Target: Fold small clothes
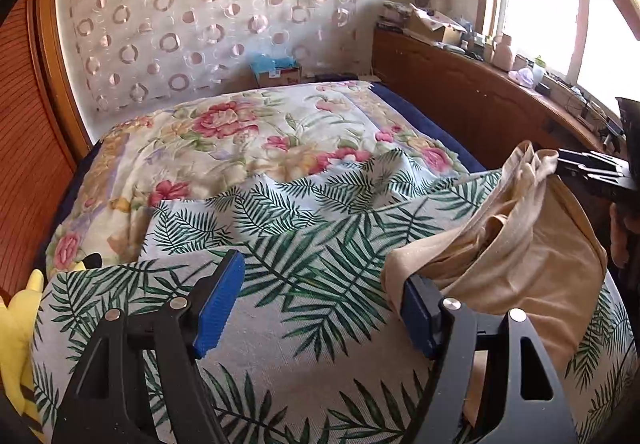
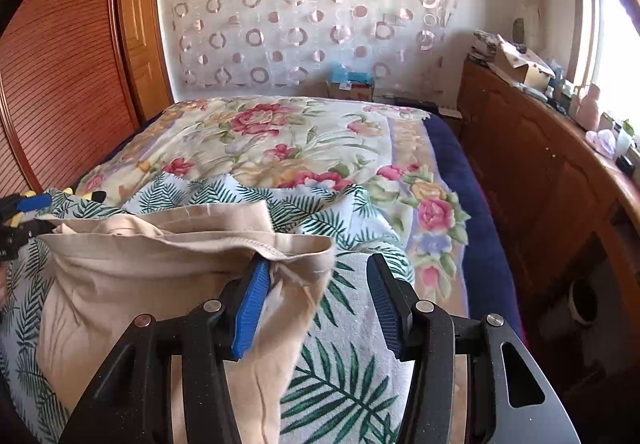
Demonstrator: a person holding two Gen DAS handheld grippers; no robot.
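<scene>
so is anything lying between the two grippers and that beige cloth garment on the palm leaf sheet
Nothing visible. The beige cloth garment drapes against one blue pad of the left gripper and of the right gripper; both jaws stand open, and only bare palm-leaf sheet lies between them.

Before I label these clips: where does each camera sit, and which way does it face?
Left wrist: on the left gripper, facing down the bed; open jaws, beige garment at right, right gripper beyond.
Right wrist: on the right gripper, same direction; garment draped over its left finger, left gripper at far left.
Shared: garment, leaf-print cloth, patterned curtain.
</scene>
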